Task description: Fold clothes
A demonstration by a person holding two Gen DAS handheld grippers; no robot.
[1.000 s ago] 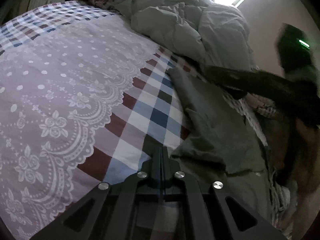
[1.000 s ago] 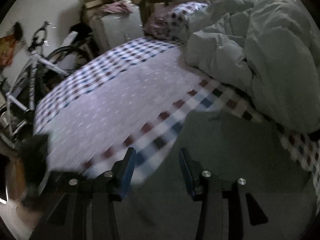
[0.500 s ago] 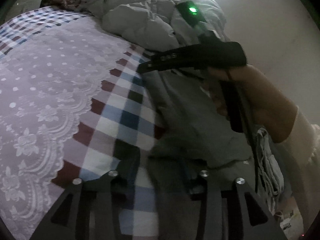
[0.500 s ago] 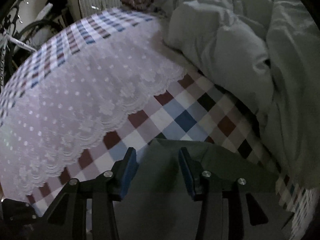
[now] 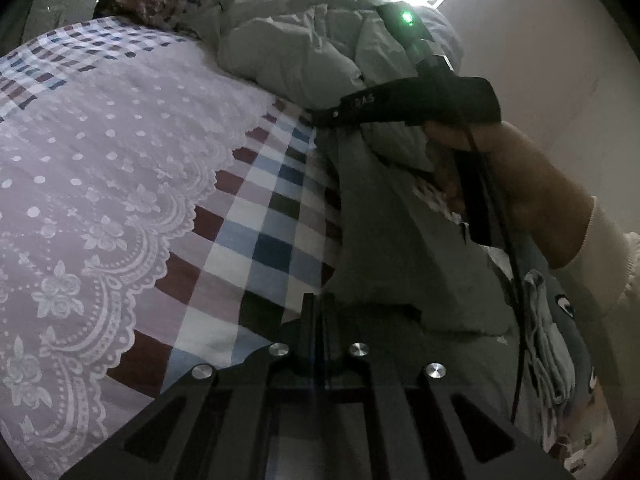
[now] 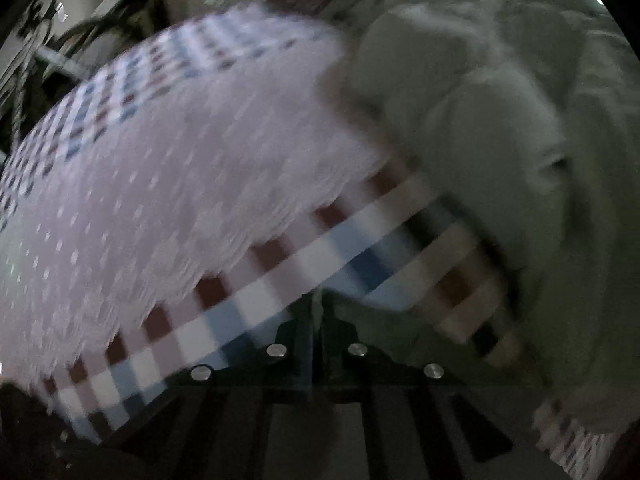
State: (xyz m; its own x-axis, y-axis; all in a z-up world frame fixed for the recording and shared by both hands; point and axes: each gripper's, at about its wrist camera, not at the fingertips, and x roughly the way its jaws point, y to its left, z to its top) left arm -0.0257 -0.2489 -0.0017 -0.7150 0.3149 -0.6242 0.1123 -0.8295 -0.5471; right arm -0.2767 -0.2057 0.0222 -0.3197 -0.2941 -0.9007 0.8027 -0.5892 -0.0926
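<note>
A dark grey-green garment (image 5: 392, 248) lies along the checked edge of the bed. My left gripper (image 5: 318, 304) is shut on its near edge. In the left wrist view my right gripper (image 5: 320, 118) reaches down to the garment's far end, held by a bare hand (image 5: 520, 192). In the right wrist view, which is motion-blurred, my right gripper (image 6: 318, 300) is shut on the garment's edge (image 6: 376, 320).
A checked bedsheet (image 5: 264, 232) with a white lace cover (image 5: 100, 168) spreads to the left. A bunched grey-green duvet (image 5: 312, 48) lies at the back. More clothes (image 5: 556, 344) lie at the right. A bicycle (image 6: 36, 48) stands beyond the bed.
Both grippers were open half a second ago and have closed on the garment's edges. The right wrist view now blurs with motion.
</note>
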